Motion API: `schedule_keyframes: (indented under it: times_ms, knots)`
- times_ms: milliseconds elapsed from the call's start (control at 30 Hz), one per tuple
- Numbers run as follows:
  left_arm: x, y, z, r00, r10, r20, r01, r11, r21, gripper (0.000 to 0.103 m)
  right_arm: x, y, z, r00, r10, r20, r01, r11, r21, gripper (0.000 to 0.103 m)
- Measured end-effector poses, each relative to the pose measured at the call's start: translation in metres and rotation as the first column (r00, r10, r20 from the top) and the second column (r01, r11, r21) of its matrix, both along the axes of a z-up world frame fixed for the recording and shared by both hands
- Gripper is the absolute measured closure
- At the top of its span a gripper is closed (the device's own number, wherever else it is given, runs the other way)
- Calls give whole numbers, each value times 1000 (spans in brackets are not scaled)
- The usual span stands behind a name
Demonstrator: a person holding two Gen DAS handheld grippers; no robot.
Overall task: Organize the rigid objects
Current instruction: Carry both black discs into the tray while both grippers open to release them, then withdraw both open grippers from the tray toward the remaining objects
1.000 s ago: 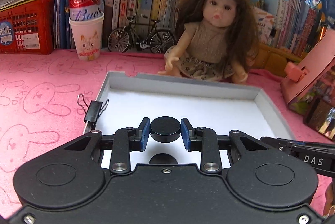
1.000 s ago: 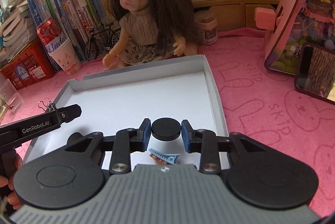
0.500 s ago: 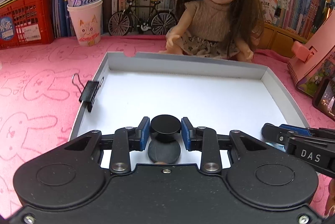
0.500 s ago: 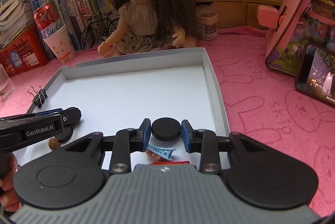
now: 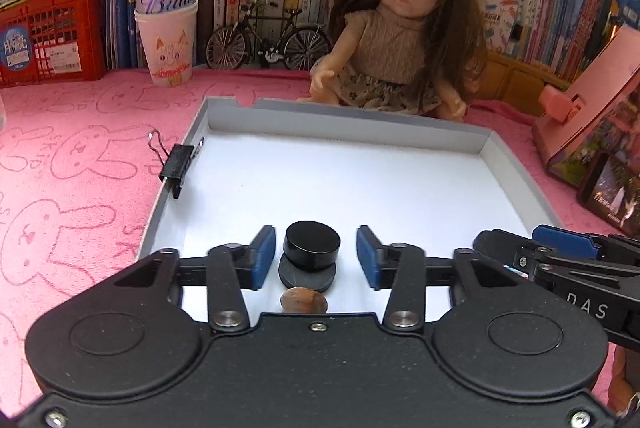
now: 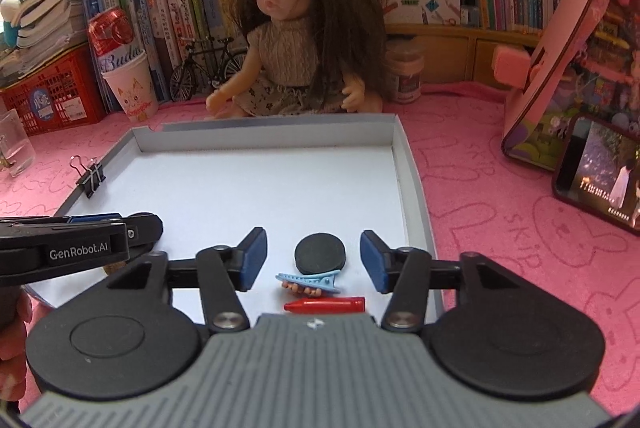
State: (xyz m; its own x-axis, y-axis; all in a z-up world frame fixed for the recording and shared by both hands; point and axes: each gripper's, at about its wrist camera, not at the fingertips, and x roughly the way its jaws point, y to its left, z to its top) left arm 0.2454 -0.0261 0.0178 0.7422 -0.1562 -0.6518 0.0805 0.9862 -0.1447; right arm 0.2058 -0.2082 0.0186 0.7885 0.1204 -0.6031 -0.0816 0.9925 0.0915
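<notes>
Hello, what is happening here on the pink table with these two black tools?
A person is sorting small things into a white tray. The left gripper is opening around a black disc stacked on another; its fingers no longer press it. The right gripper is opening too, above a flat black disc, a blue hair clip and a red crayon.
</notes>
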Motion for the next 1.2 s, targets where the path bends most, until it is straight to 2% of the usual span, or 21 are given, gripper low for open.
schedule_keyframes:
  times_ms: [100, 167, 233, 367, 667, 733, 967, 1200]
  knots:
    - [-10, 2, 7, 1000, -16, 26, 16, 1000, 2, 53, -10, -3, 5, 1000, 5, 26, -5, 1000, 3, 26]
    - [-17, 4, 12, 999, -24, 41, 25, 1000, -3, 44, -17, -5, 7, 999, 8, 36, -8, 1000, 8, 24]
    - [-24, 6, 17, 998, -34, 57, 35, 999, -13, 39, -24, -7, 10, 999, 12, 46, -13, 1000, 17, 20]
    - [-43, 8, 27, 994, -50, 100, 52, 998, -19, 31, -38, -9, 14, 998, 17, 68, -19, 999, 25, 17]
    - [-88, 7, 36, 977, -114, 183, 110, 993, 30, 23, -69, -11, 18, 994, 20, 107, -20, 1000, 0, 12]
    - [-97, 8, 36, 974, -126, 190, 122, 992, 32, 22, -75, -12, 19, 993, 22, 115, -22, 1000, -4, 7]
    - [-129, 13, 35, 963, -165, 213, 162, 986, 32, 19, -95, -15, 16, 992, 24, 126, -23, 1000, -10, 0]
    - [-156, 15, 30, 953, -194, 233, 187, 981, 51, 17, -110, -13, 9, 994, 46, 103, -46, 999, -6, 0]
